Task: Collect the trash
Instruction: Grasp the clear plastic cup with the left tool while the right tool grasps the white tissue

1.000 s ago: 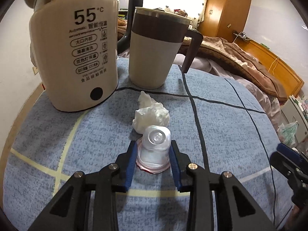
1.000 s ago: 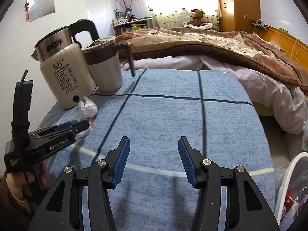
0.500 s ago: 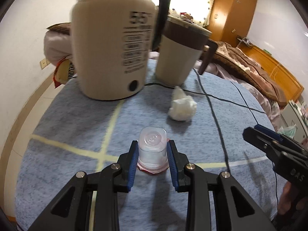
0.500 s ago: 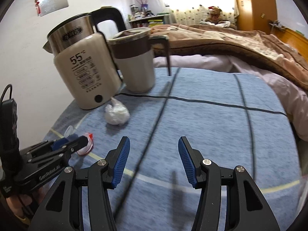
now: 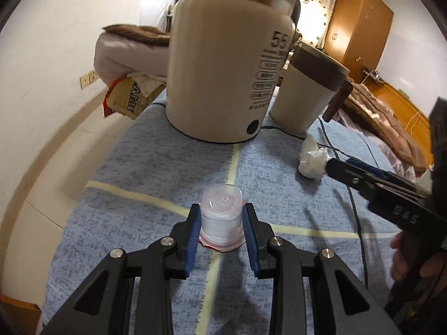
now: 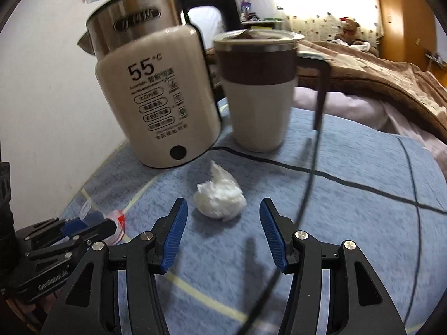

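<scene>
Item one, the left tool [image 5: 221,224]: we record its blue pads [image 5: 193,230] pressed against both sides of a small clear plastic cup [image 5: 220,217], which stands upside down, its red-edged rim on the blue cloth [image 5: 156,173] that covers the desk. Item two, the right tool [image 6: 222,230]: we record its jaws standing apart, having just been opening a little, with nothing pressed between them; a crumpled white tissue [image 6: 219,199] lies on the cloth just ahead of the gap between the two blue pads, touching neither. In the left wrist view we see that same tool entering from the right, its tip just beside the tissue, with part of a hand [image 5: 405,254] gripping its handle. Item three, a cream electric kettle [image 6: 156,100] with a steel upper part and a black handle, marked "55°C", standing upright at the back of the desk. Item four, a cream and brown lidded mug [image 6: 258,89] with a dark handle, upright just beside the kettle on its right as the right wrist view shows it; the tissue lies in front of the gap between the two. Item five, a black cord [image 6: 313,173] running across the cloth from the kettle's base. We note pale yellow and dark lines crossing the cloth. Behind the desk we list a bed [image 6: 377,83] under a brown blanket and a wooden wardrobe [image 5: 360,28].
</scene>
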A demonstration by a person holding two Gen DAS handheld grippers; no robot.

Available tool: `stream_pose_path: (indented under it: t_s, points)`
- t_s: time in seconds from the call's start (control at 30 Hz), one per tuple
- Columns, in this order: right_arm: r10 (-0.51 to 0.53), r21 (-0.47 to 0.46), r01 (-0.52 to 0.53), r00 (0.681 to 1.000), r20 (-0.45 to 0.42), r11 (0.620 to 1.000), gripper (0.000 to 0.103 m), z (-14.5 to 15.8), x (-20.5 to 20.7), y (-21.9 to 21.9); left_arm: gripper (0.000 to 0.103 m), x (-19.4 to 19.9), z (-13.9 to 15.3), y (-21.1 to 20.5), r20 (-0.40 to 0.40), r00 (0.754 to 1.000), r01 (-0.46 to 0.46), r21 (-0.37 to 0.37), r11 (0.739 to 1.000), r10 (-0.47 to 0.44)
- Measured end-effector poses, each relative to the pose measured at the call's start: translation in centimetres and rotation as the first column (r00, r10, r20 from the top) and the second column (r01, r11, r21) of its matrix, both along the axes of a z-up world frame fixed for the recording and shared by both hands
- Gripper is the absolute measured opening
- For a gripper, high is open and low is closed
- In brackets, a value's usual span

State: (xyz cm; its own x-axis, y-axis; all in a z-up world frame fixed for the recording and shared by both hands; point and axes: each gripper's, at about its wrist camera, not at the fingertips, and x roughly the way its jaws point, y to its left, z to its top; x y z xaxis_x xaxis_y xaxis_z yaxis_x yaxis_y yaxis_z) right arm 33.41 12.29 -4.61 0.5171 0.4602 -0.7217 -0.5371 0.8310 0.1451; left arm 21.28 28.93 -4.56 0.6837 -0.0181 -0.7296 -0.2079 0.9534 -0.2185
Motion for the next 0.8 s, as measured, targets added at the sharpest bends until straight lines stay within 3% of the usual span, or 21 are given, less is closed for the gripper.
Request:
stream_pose_path:
  t_s: [0.3, 0.43, 0.8]
  points:
    - [-0.012, -0.034, 0.009, 0.998, -0.068, 0.999, 0.056, -2.1, 1.6, 1.8, 0.031, 0.1, -0.3, 0.4, 0.003, 1.000, 0.007, -0.011, 1.000, -0.007]
    - [-0.034, -0.019, 0.033, 0.997, -0.063, 0.999, 0.037, -2.0, 1.5, 1.2, 0.032, 0.1, -0.1, 0.4, 0.005, 1.000, 0.009, -0.007, 1.000, -0.009]
    - [-0.038, 0.025, 0.040, 0.997, -0.065, 0.999, 0.031, -0.4, -2.7, -1.7, 0.032, -1.3, 1.0, -1.5, 0.013, 0.999, 0.030, -0.005, 1.000, -0.030]
